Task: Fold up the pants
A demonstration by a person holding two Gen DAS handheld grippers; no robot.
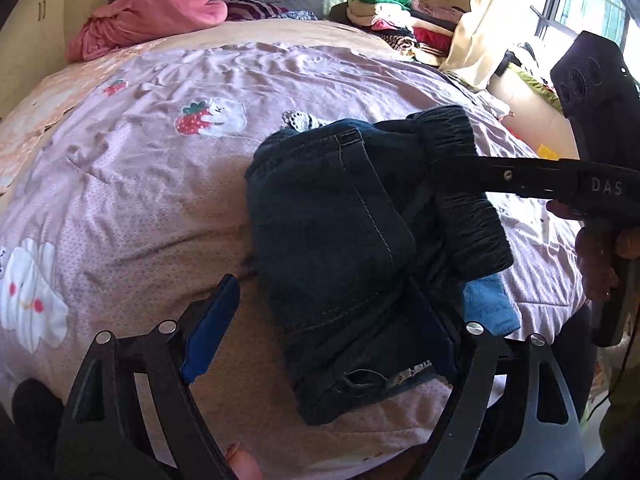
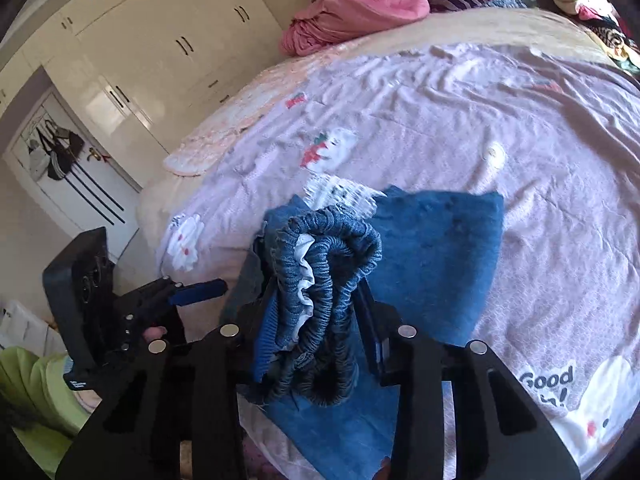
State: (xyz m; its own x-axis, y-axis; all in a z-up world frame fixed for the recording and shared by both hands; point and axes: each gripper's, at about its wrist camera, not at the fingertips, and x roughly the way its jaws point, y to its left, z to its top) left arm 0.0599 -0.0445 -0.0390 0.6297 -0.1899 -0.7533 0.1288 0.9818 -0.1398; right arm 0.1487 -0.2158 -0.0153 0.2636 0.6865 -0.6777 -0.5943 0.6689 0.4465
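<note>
Left wrist view shows the left gripper (image 1: 320, 320) spread wide, its blue pads either side of a bundle of dark denim pants (image 1: 332, 232) lying on the pink printed quilt (image 1: 140, 168), not squeezing it. Right wrist view shows the right gripper (image 2: 316, 308) pinching the gathered elastic waistband (image 2: 328, 264), lifted above the rest of the pants spread on the quilt.

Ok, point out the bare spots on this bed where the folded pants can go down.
Bare quilt lies left of the pants, out to the strawberry print. More beyond the pants toward the pink blanket. Crowded: the clothes pile at the far right corner.
</note>
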